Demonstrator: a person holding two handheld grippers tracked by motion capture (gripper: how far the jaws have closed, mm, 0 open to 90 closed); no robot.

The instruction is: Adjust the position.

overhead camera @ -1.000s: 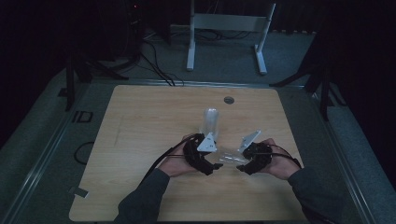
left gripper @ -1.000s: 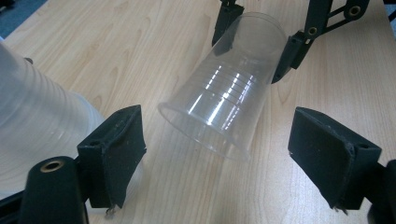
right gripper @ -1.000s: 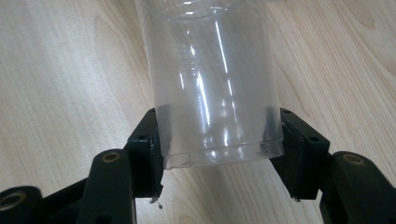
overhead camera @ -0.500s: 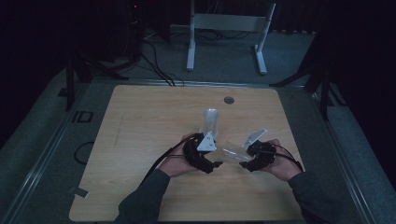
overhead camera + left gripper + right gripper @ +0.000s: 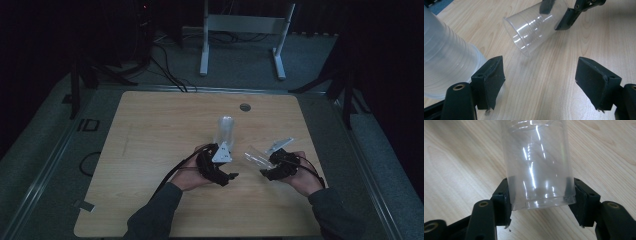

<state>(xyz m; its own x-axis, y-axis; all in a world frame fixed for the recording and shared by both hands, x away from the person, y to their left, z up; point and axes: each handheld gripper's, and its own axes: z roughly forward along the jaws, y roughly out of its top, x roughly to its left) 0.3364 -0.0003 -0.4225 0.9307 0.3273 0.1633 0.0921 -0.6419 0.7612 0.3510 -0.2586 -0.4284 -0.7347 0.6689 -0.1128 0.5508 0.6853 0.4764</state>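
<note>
A single clear plastic cup (image 5: 537, 167) is gripped by the right claw (image 5: 540, 195) near its closed bottom end, the two black jaws pressed against opposite sides of the cup wall. In the left gripper view the same cup (image 5: 534, 30) is seen held tilted above the wooden table (image 5: 564, 82), its open mouth turned down and toward the left claw, with the right claw's jaws clamped on its far end. In the high view the cup (image 5: 254, 158) lies between the two hands, slanting up from the right claw (image 5: 267, 167) toward the left one.

The left claw (image 5: 540, 82) stands open — its jaws have just been closing, yet nothing is held between them and only bare table is seen in the gap. A stack of clear plastic cups (image 5: 446, 60) lies on its side just beside the left jaw, the rim of the outermost cup close against that jaw's outer face; whether rim and jaw touch cannot be told. In the high view the stack (image 5: 225, 131) is seen beyond the left claw (image 5: 227, 167), reaching away from it along the table.

Both hands are kept low over the near half of the table, the claws near each other — the held cup's mouth is not in contact with the stack.
</note>
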